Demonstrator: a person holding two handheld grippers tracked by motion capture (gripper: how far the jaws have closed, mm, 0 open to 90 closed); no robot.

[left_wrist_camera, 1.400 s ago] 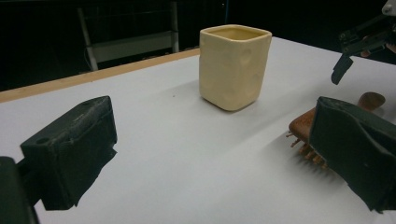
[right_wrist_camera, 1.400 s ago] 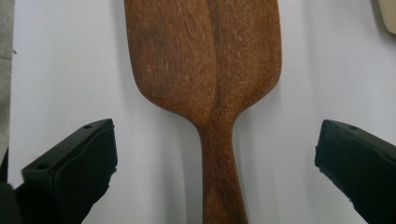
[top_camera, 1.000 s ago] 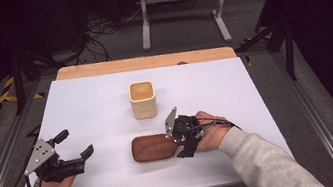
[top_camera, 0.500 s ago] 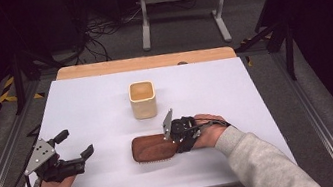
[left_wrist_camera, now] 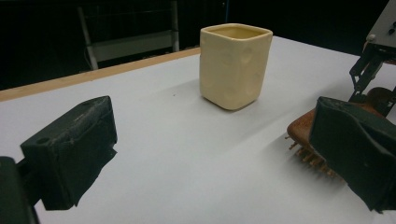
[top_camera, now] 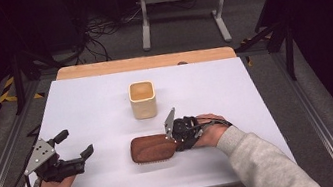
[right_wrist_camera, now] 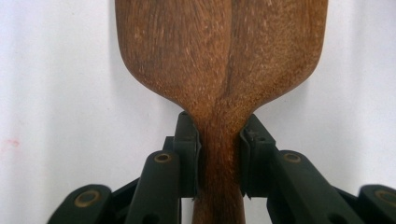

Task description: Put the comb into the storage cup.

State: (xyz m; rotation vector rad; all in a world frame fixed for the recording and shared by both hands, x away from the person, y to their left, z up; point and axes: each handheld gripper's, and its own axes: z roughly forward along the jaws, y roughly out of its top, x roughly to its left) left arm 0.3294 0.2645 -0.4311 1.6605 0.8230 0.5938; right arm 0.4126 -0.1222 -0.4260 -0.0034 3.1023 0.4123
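Resting on the white table (top_camera: 85,101) near its front-left corner, my left gripper (top_camera: 78,147) is sitting w/ jaws spread wide, nothing btwn them. In the left gripper view I'm looking along those two black jaws across bare tabletop toward the cup. My left hand (top_camera: 55,184) is wrapping the body from below, grey plate (top_camera: 37,153) on top.

Moving right: a cream squarish cup (top_camera: 143,99) is standing upright at mid-table, open mouth up, well apart from both grippers. The left gripper view is showing it (left_wrist_camera: 234,65) straight ahead, past the jaw tips, w/ slightly dimpled walls.

Nearer me, right of centre, a wooden brush (top_camera: 152,148) is lying flat, dark brown back up. In the left gripper view its bristles (left_wrist_camera: 308,156) are pointing down at the table, partly hidden behind my jaw.

My right gripper (top_camera: 178,139) is pinching the brush's narrow handle, just where it widens into the head. In the right gripper view both jaw pads are pressing against the handle (right_wrist_camera: 218,140) from either side, wood grain running away from me. My right hand (top_camera: 209,129) is lying low on the table behind it, grey sleeve (top_camera: 261,159) trailing toward the front edge.
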